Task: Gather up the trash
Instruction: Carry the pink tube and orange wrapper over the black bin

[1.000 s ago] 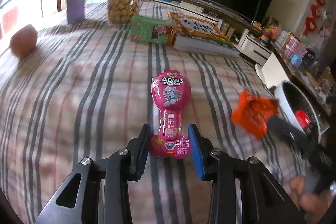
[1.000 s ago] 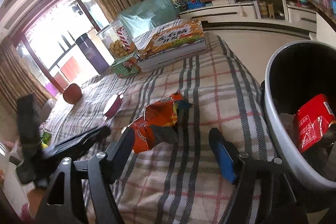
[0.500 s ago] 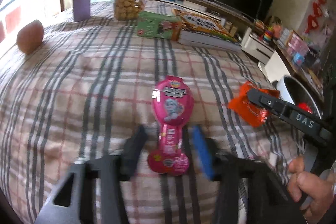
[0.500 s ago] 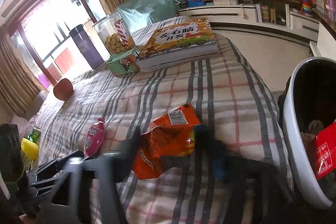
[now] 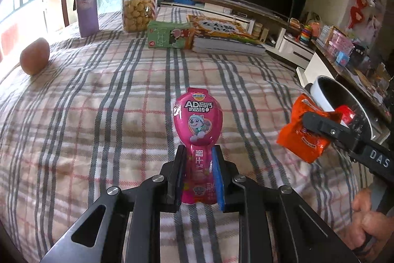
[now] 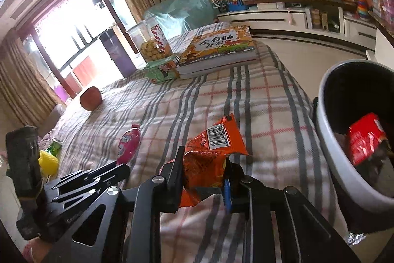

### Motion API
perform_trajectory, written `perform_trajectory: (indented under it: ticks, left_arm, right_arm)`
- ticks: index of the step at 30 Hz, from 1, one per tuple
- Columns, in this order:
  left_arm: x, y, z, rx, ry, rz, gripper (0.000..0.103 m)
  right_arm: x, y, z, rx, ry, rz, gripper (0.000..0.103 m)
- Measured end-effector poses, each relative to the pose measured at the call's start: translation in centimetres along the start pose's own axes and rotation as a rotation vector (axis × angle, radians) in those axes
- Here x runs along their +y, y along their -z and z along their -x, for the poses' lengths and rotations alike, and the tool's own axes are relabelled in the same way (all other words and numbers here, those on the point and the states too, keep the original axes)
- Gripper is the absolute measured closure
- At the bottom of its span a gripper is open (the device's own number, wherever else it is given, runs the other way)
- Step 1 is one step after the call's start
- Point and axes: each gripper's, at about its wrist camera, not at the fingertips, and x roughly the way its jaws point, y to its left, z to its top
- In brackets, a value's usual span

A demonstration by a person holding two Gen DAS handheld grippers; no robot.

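My left gripper [image 5: 198, 175] is closing on the pink pouch [image 5: 197, 139], fingers pinching its narrow stem, and its long axis runs straight out ahead of them with the fat end forward over the plaid counter [image 5: 98, 115]. My right gripper [image 6: 204, 179] is closing too, fingers clamped on the crumpled orange bag [image 6: 211, 159], which stands up between them. Here's what matters: the bin [image 6: 327, 144] sits off the counter's edge, just right of the orange bag and near it. The pouch is well further left. So I judge the right hand drops first, a short swing rightward over the rim.
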Motion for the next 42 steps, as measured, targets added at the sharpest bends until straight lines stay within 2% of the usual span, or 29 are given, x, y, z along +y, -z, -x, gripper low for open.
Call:
perform_trajectory:
  ticks: [7,16,42]
  left_arm:
    - [-0.9,0.7,1.9,-0.021,0.016,-0.021,0.084]
    - [-1.0,1.4,3.9,-0.017,0.075,-0.007,0.084]
    - [-5.6,0.7,4.5,-0.012,0.161,-0.073,0.084]
  right_arm:
    - [0.2,0.7,2.1,-0.026,-0.016,-0.003,0.078]
    - [0.1,1.4,3.9,-0.046,-0.029,-0.013,0.078]
    - [-3.5,2.1,8.6,-0.115,0.007,-0.063,0.078]
